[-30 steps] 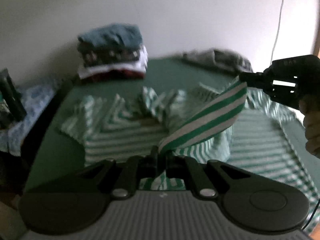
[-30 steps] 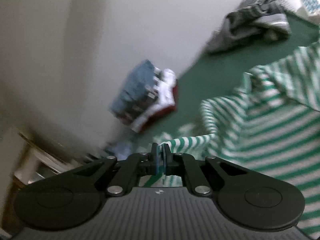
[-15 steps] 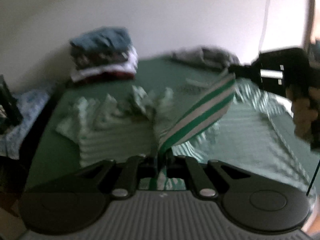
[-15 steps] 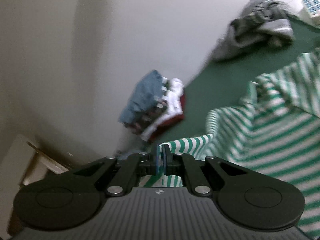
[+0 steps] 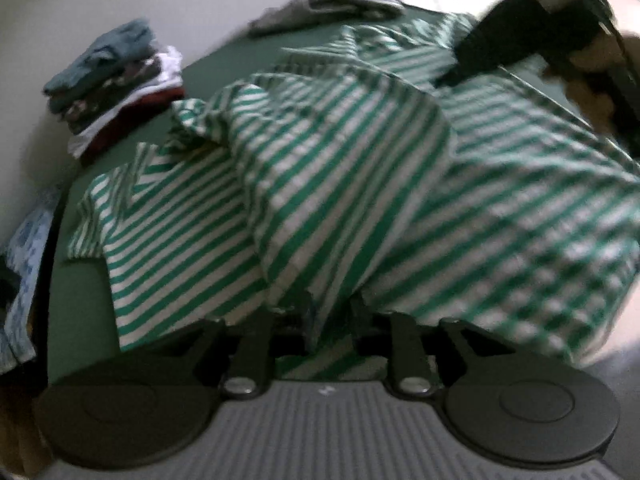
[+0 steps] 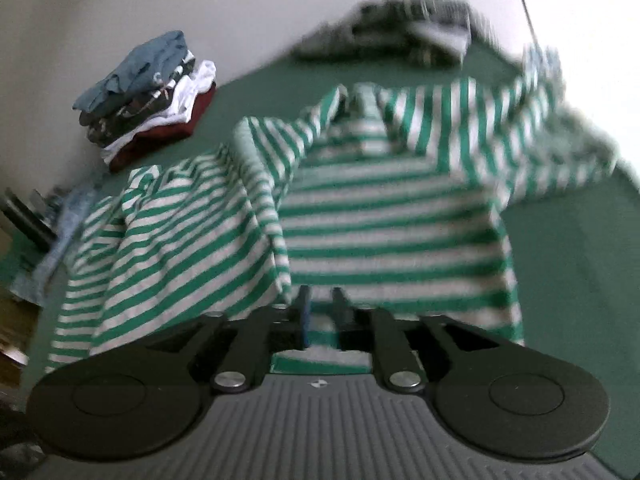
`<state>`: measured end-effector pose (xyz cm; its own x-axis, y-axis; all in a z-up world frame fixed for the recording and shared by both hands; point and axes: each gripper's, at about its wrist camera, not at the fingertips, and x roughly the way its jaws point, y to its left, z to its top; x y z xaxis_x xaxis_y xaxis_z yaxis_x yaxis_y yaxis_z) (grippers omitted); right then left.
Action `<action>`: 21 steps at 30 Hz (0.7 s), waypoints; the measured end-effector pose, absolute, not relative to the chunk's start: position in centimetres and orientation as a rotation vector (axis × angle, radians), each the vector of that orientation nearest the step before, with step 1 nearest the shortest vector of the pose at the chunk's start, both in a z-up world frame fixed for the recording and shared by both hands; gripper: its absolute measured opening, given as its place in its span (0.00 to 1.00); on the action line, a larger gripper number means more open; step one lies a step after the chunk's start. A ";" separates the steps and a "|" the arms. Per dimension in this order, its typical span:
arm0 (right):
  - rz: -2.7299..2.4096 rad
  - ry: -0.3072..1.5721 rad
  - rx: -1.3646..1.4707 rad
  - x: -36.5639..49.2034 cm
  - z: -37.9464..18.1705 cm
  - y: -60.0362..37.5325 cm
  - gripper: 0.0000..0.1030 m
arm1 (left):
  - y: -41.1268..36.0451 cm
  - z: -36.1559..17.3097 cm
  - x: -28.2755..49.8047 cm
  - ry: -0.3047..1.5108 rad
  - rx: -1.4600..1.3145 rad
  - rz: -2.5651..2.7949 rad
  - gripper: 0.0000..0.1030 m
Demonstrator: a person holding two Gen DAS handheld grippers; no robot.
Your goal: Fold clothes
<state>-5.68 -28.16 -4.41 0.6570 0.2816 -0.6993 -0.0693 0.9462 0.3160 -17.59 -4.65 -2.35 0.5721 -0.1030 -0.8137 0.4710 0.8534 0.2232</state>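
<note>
A green-and-white striped shirt (image 5: 340, 168) lies spread and partly doubled over on the green table (image 5: 224, 68). My left gripper (image 5: 332, 312) is low over its near edge with its jaws opening. A fold of the striped cloth hangs loosely in the gap between them, and the pads are off it. In the right wrist view the same shirt (image 6: 380, 216) stretches out ahead. My right gripper (image 6: 320, 304) sits at its near hem, jaws opening too, with striped cloth showing in the gap. The right gripper's black housing (image 5: 512, 28) reaches in over the shirt's far side.
A stack of folded clothes (image 5: 116, 80) (image 6: 148, 92) stands at the back left by the wall. A grey crumpled heap (image 5: 332, 4) (image 6: 400, 28) lies at the far edge. Blue patterned cloth (image 5: 24, 264) hangs off the left. Bare green table (image 6: 580, 264) lies to the right.
Both grippers were shut on the striped cloth and holding it up. They have come down and rolled, their jaws have parted, and the shirt has dropped onto the table.
</note>
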 end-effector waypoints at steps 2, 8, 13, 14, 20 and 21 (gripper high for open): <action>0.229 0.746 0.219 -6.1 -2.9 -27.4 0.27 | -3.9 -1.4 -18.0 0.906 0.436 -0.375 0.29; 0.404 0.684 0.108 -5.3 -1.8 -23.5 0.21 | -3.6 2.0 -16.4 0.805 0.238 -0.433 0.34; 0.405 0.754 0.076 -4.5 -3.9 -22.0 0.18 | -4.7 -1.7 -14.2 0.888 0.182 -0.418 0.34; 0.393 0.774 0.083 -4.3 -4.3 -22.3 0.18 | -4.7 -2.5 -14.0 0.911 0.167 -0.409 0.34; 0.361 0.798 0.121 -4.9 -5.4 -23.4 0.17 | -4.0 -3.3 -14.8 0.916 0.172 -0.409 0.38; 0.363 0.789 0.124 -5.1 -5.5 -23.5 0.17 | -3.4 -2.9 -14.6 0.904 0.167 -0.404 0.39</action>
